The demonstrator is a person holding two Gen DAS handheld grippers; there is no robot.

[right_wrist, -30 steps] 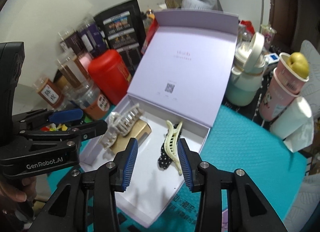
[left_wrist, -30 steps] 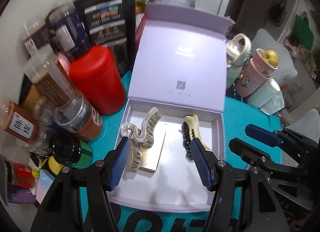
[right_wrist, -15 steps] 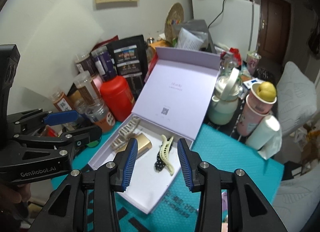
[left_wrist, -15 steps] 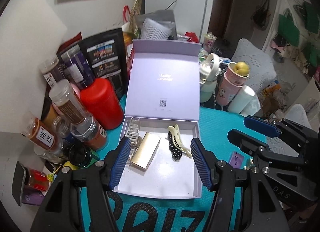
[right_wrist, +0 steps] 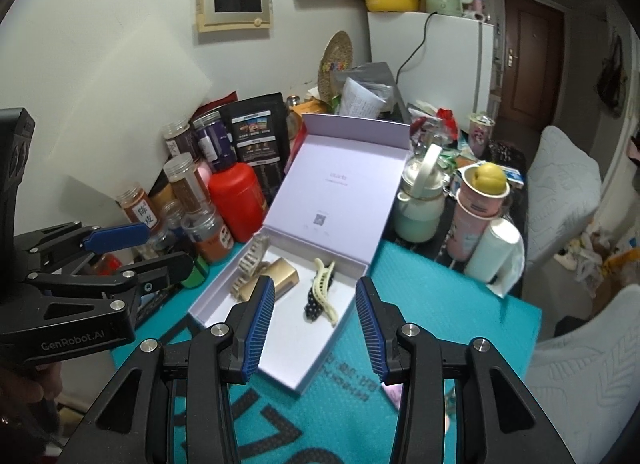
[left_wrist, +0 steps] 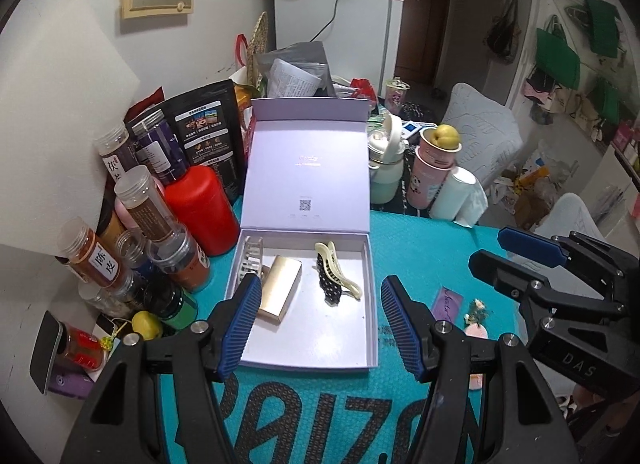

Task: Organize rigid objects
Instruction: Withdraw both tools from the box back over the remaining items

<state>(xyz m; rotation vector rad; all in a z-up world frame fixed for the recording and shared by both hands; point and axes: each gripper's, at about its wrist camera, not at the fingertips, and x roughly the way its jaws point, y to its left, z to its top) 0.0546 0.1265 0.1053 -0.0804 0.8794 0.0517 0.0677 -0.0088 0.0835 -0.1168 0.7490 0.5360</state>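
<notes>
An open lilac box [left_wrist: 370, 296] [right_wrist: 344, 326] lies on the teal mat with its lid standing up. Inside lie a pale claw clip [left_wrist: 251, 254] [right_wrist: 250, 260], a gold case [left_wrist: 280, 292] [right_wrist: 284, 278] and a cream clip on a black dotted clip [left_wrist: 338, 278] [right_wrist: 320, 296]. My left gripper [left_wrist: 320, 284] hangs above the box's near edge, open and holding nothing. My right gripper [right_wrist: 314, 284] also hangs above the box; its jaws are opening with nothing between them. Each gripper shows in the other's view, the right gripper [left_wrist: 520, 256] and the left gripper [right_wrist: 132, 248].
Spice jars [left_wrist: 140, 204], a red canister [left_wrist: 200, 208] and black pouches [left_wrist: 208, 136] crowd the box's left side. A mint bottle [left_wrist: 386, 168], pink cups [left_wrist: 434, 168] and a paper roll [left_wrist: 456, 200] stand behind on the right. A purple card [left_wrist: 448, 304] lies on the mat [left_wrist: 420, 240].
Both grippers have risen and drawn back from the box, which now looks smaller and lower in both views. The right jaws stand slightly wider.
</notes>
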